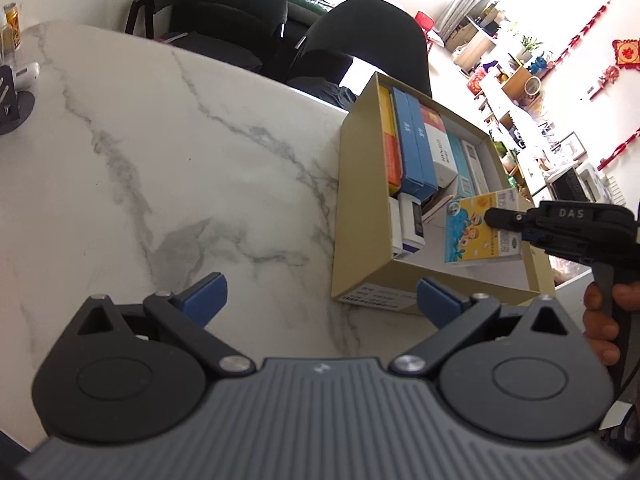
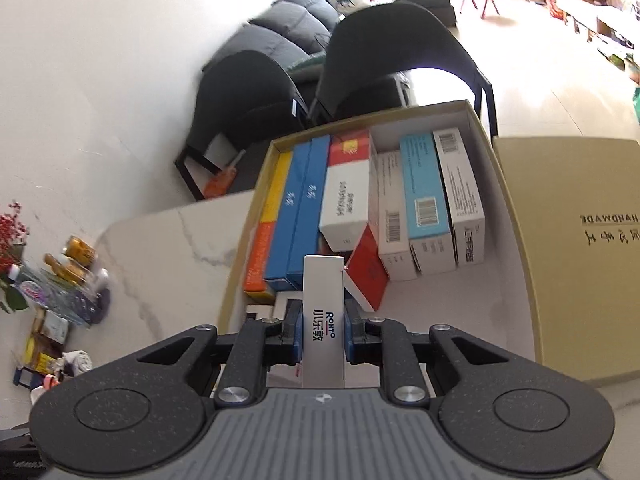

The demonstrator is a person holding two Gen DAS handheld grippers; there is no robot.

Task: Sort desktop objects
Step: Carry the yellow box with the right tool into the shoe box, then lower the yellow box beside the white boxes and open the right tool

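A tan cardboard box [image 1: 362, 216] stands on the marble table [image 1: 160, 168], packed with several medicine cartons. My left gripper [image 1: 322, 300] is open and empty, low over the table just left of the box's near corner. My right gripper [image 2: 323, 330] is shut on a yellow and blue carton [image 1: 478, 232], holding it over the near part of the box [image 2: 516, 216]. In the right wrist view the held carton's white edge [image 2: 323, 320] shows "ROHTO" between the blue pads [image 2: 295, 330]. The right gripper also shows in the left wrist view [image 1: 504, 216].
The box lid [image 2: 580, 248] lies right of the box. Two black chairs [image 1: 360, 44] stand beyond the table's far edge. Bottles, cans and small items [image 2: 68, 276] crowd the table's left end. A black stand [image 1: 10, 100] sits far left.
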